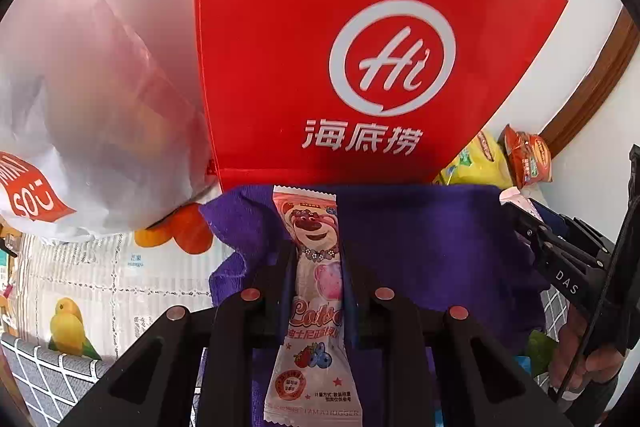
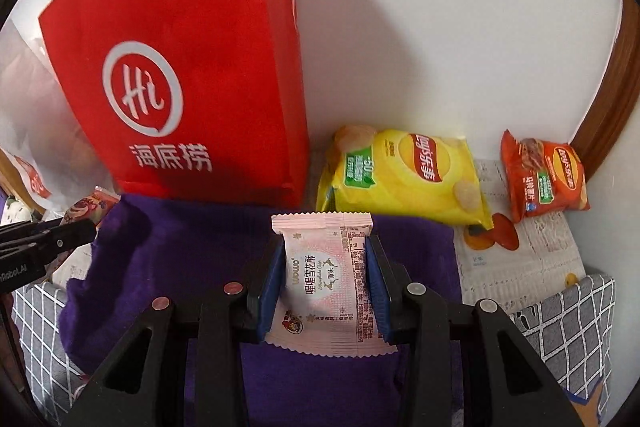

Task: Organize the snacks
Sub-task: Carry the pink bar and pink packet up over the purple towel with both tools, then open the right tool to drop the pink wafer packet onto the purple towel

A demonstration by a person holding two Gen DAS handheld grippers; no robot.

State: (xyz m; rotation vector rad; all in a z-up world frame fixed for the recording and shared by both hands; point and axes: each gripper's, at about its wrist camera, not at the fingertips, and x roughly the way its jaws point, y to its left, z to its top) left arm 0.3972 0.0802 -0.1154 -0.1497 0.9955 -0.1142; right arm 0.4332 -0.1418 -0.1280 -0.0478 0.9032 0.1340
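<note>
My left gripper (image 1: 316, 259) is shut on a long pink snack stick (image 1: 316, 307) printed with a bear, held above a purple cloth (image 1: 432, 247). My right gripper (image 2: 326, 259) is shut on a small pink-and-white snack packet (image 2: 324, 283) over the same purple cloth (image 2: 168, 259). A red paper bag (image 1: 340, 47) with a white "Hi" logo stands upright just behind the cloth, and it shows as the red bag (image 2: 180, 67) in the right wrist view. The right gripper (image 1: 560, 259) shows at the right edge of the left wrist view, and the left gripper (image 2: 36, 239) at the left edge of the right one.
A yellow chip bag (image 2: 404, 179) and a smaller orange chip bag (image 2: 544, 175) lie against the white wall right of the red bag. A white plastic bag (image 1: 88, 99) bulges at the left. A fruit-print mat (image 2: 520, 247) and grey grid fabric (image 2: 568, 323) cover the surface.
</note>
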